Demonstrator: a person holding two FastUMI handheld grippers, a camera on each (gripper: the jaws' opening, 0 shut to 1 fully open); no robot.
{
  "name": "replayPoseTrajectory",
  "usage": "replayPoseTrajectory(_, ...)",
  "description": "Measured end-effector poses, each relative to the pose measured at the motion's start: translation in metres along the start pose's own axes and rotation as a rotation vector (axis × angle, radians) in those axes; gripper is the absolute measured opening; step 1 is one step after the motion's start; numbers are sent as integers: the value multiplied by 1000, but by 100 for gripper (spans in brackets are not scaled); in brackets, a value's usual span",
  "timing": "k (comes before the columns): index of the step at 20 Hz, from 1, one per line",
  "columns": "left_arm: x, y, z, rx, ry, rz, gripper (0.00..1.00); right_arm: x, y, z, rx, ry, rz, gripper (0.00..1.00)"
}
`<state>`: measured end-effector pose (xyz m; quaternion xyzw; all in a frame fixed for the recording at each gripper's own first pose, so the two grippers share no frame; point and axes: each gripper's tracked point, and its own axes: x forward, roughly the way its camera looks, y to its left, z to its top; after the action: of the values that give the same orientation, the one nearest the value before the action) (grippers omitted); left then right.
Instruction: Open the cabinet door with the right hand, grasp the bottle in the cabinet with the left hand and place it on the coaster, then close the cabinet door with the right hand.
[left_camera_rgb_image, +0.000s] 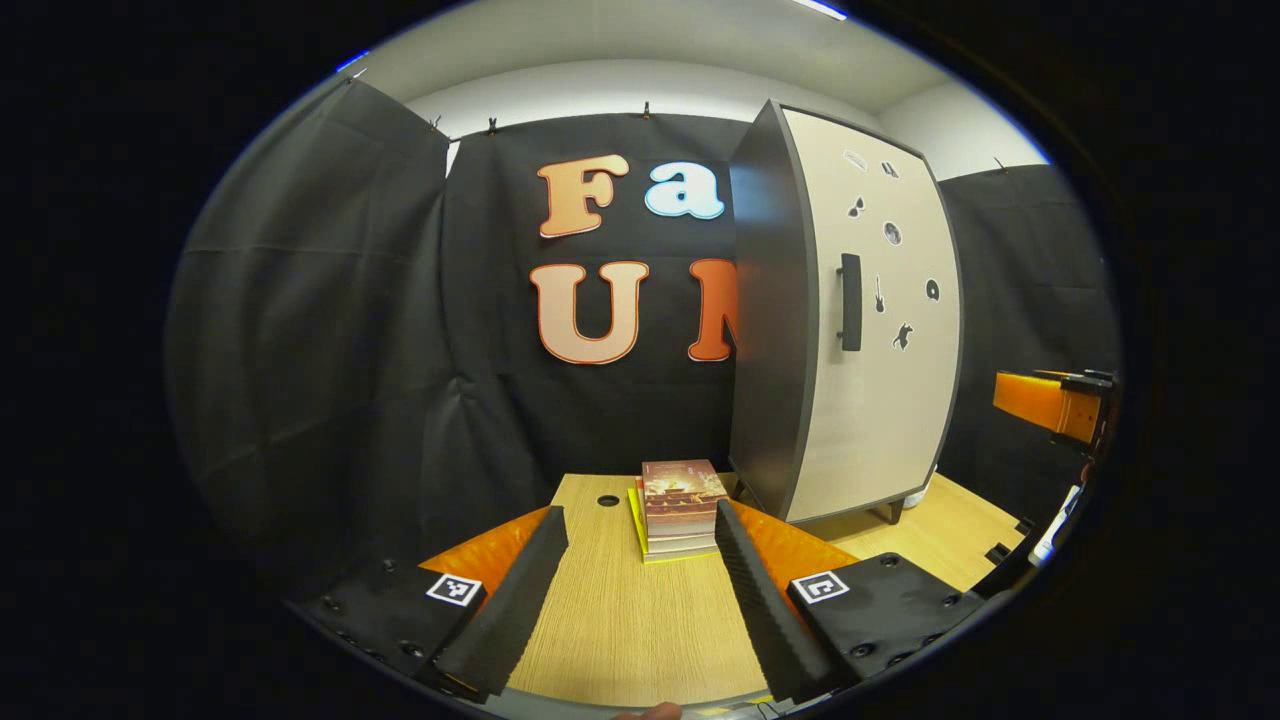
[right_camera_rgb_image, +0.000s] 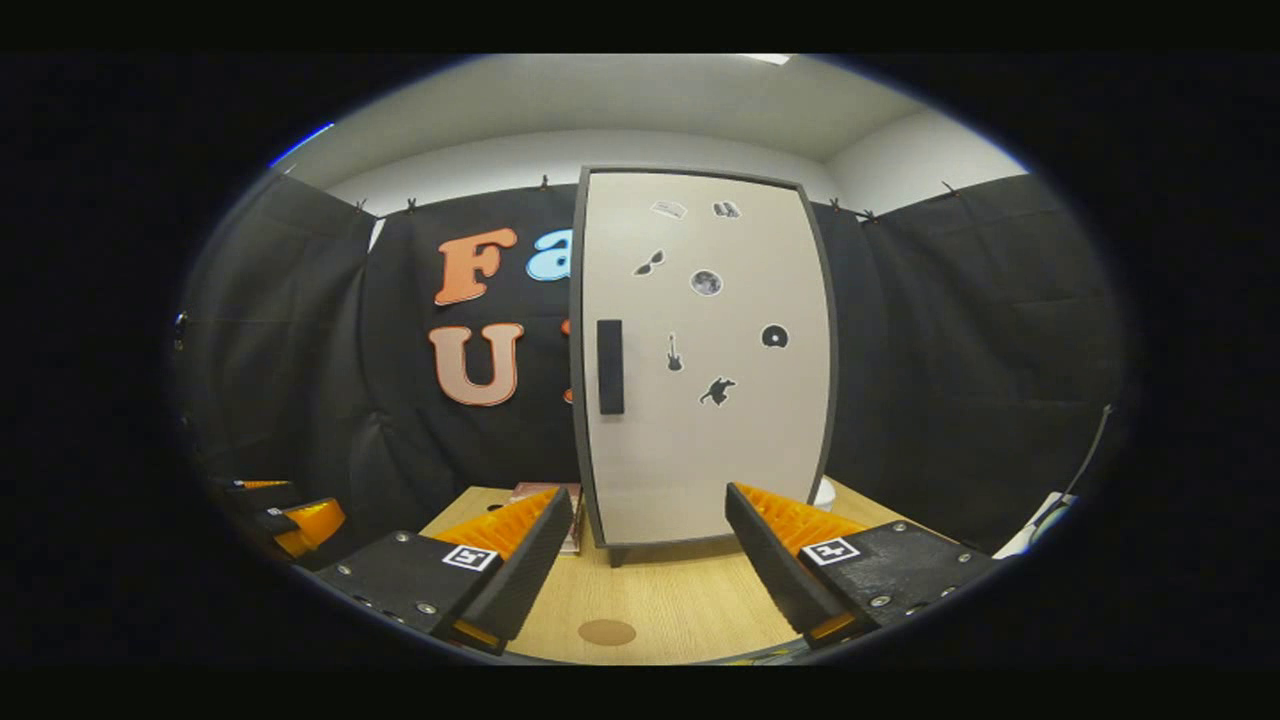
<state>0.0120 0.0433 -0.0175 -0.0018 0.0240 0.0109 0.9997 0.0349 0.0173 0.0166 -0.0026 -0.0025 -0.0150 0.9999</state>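
The cabinet door (right_camera_rgb_image: 705, 360) is sitting shut, so the task is looking like it's at step one — opening w/ the right hand. In the right gripper view the right hand-held gripper (right_camera_rgb_image: 648, 555) is facing the door nearly square-on, fingers spread wide and gripping nothing, well short of the cabinet. The relation that matters: the dark handle (right_camera_rgb_image: 610, 367) is lying ahead, above and a bit left of the gap between those fingers, its long axis running vertical, near the door's left edge; so the hinge is probably on the far right edge and the pull would swing the door toward the right. The left hand-held gripper (left_camera_rgb_image: 640, 590) is also wide open and empty, hovering over the bench (left_camera_rgb_image: 620, 620) and pointing at a stack of books (left_camera_rgb_image: 680, 505), w/ the cabinet off to its right — farther from the handle, I'd judge. The bottle is hidden behind the door. The round coaster (right_camera_rgb_image: 606, 632) is lying on the bench, low between the right fingers.
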Motion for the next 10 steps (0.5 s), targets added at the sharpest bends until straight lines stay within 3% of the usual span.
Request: replayPoseTrajectory(10, 25, 24, -10, -27, 32, 46, 97, 89, 28, 42, -22, -47, 61, 95)
